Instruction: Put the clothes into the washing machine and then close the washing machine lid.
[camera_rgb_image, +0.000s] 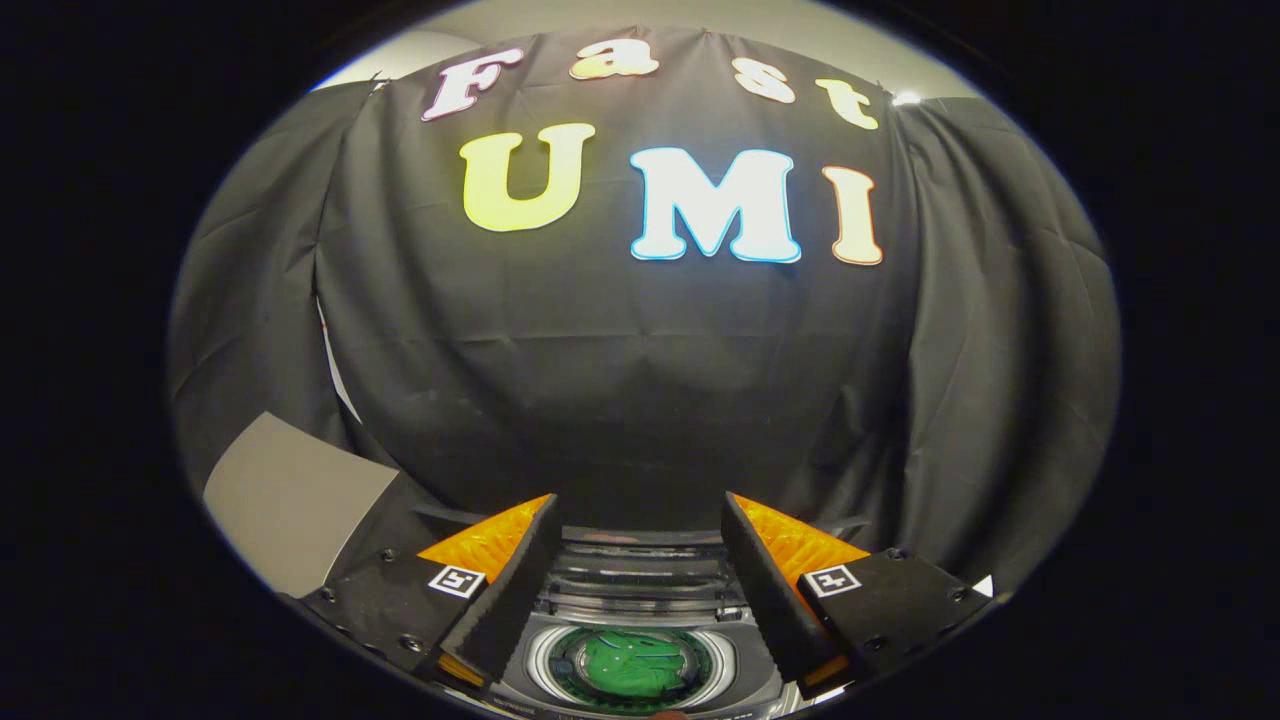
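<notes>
My gripper (640, 505) is open, its two black fingers with orange backs spread wide and nothing held between them. Below and between the fingers is a small washing machine (640, 700), seen from above. A green garment (632, 665) lies inside its round drum opening. Behind the opening, the clear lid (640, 585) looks folded back and raised. The fingers hang above the machine and touch neither it nor the garment.
The booth's black cloth wall (640, 400) hangs close behind the machine. To the left of the left finger lies a flat grey panel (290, 500).
</notes>
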